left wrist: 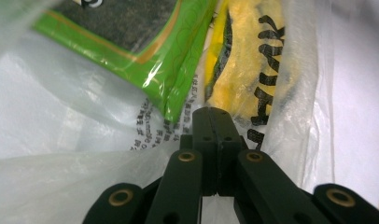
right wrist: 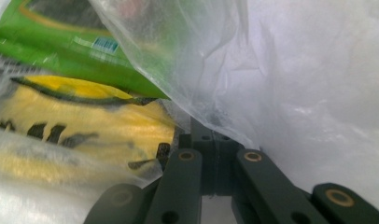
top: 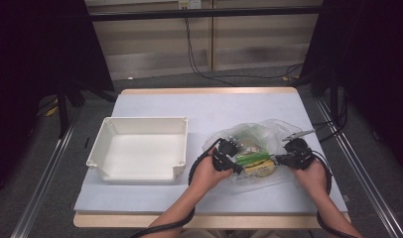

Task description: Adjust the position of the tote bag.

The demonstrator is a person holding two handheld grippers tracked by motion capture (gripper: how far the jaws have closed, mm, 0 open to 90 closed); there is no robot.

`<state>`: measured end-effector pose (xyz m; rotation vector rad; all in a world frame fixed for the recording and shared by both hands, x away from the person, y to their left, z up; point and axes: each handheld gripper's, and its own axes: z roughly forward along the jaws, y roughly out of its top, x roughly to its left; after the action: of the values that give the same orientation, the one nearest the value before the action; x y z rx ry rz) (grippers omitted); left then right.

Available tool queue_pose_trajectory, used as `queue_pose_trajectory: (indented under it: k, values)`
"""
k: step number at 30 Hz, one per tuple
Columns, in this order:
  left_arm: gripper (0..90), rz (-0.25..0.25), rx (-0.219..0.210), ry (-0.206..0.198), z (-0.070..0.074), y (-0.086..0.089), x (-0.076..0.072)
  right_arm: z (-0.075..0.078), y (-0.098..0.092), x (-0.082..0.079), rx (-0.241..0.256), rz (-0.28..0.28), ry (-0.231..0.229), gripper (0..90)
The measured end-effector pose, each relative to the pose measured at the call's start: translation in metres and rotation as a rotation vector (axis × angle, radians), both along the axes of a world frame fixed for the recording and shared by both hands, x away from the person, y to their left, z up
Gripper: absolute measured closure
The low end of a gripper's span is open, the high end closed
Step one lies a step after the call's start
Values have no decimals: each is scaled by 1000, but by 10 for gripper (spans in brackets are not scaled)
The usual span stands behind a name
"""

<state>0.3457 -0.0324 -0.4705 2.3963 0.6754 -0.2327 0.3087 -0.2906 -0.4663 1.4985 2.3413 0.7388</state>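
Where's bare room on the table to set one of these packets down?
Inside the square white plastic bin, which lies empty. Also the pale table top behind the bin and the clear plastic bag, and the front strip near the person. Crowded: the bag, with the left gripper and right gripper at it.

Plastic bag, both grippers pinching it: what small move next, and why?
Probably draw the left gripper and right gripper apart to widen the plastic bag: both are shut on its film, and the green packet and yellow packet lie inside.
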Motion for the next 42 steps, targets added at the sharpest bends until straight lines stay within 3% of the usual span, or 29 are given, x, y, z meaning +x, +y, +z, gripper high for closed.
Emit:
queue_pose_trajectory:
  k: [5, 8, 13, 17, 27, 30, 32, 36, 37, 39, 42]
  values:
    - [900, -1, 2, 28, 0, 2, -2, 1, -12, -17, 48, -16, 29, 900]
    - [900, -16, 14, 22, 1, 3, -3, 0, -16, -24, 63, -22, 19, 900]
    - [900, -16, 9, 20, 1, 5, -3, 1, -16, -28, 58, -23, 28, 900]
    - [900, -12, 0, 24, 0, 5, -3, 4, -12, -28, 44, -19, -2, 725]
    - [900, -1, -5, 31, 0, 4, -3, 26, -9, -26, 86, -4, -7, 589]
    - [900, -7, 0, 36, 0, 4, -2, 33, -5, -26, 82, 5, -9, 482]
    - [900, -14, 14, 40, 1, 4, -2, 37, -5, -26, 72, 21, -21, 498]
    - [900, 4, -6, 40, 0, 3, -3, 44, -3, -27, 80, 18, -31, 515]
    - [900, 3, -6, 40, 0, 3, -2, 45, -3, -27, 88, 23, -35, 548]
    - [900, 3, -5, 42, 0, 3, -3, 47, -4, -28, 91, 31, -37, 705]
    - [900, 2, -2, 41, 0, 3, -3, 50, -5, -27, 102, 31, -32, 767]
